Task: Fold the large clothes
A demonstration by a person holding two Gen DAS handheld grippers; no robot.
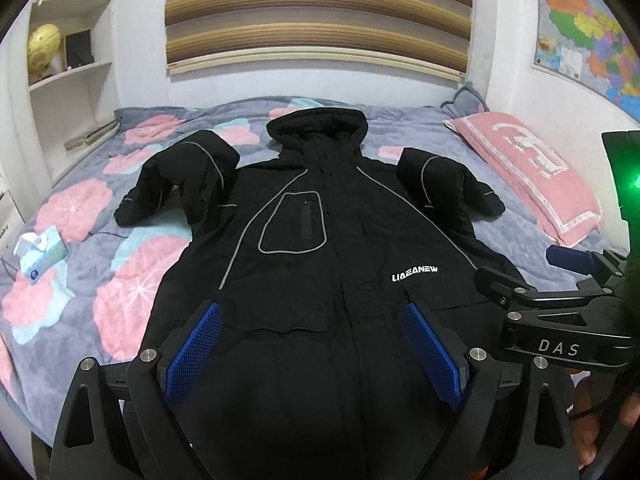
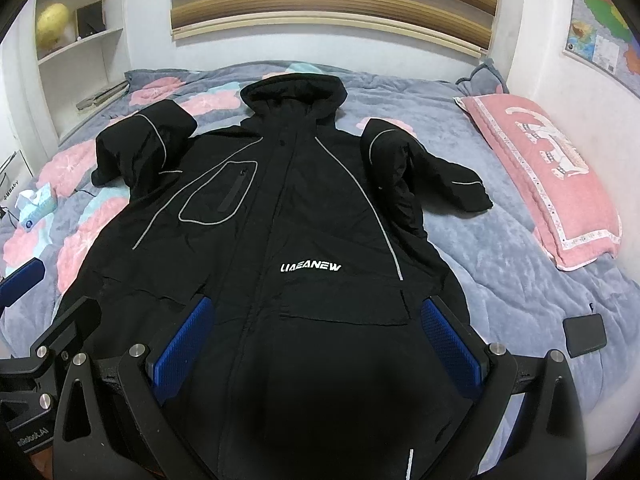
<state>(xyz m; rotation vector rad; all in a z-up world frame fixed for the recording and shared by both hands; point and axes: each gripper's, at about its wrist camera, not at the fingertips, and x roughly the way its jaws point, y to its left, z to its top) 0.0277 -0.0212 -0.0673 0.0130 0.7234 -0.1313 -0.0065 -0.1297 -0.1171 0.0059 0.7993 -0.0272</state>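
Hovering with jaws spread, both grippers [image 1: 314,354] [image 2: 322,346] hide the black coat's [image 1: 320,240] hem.

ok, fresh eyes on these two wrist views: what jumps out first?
A long black hooded coat dominates, spread front-up across the floral grey bedspread, hood toward the striped blind and both sleeves bunched at the shoulders. Both the left gripper and the right gripper hover open over its hem, gripping nothing. A pink pillow lies along the right side of the bed.
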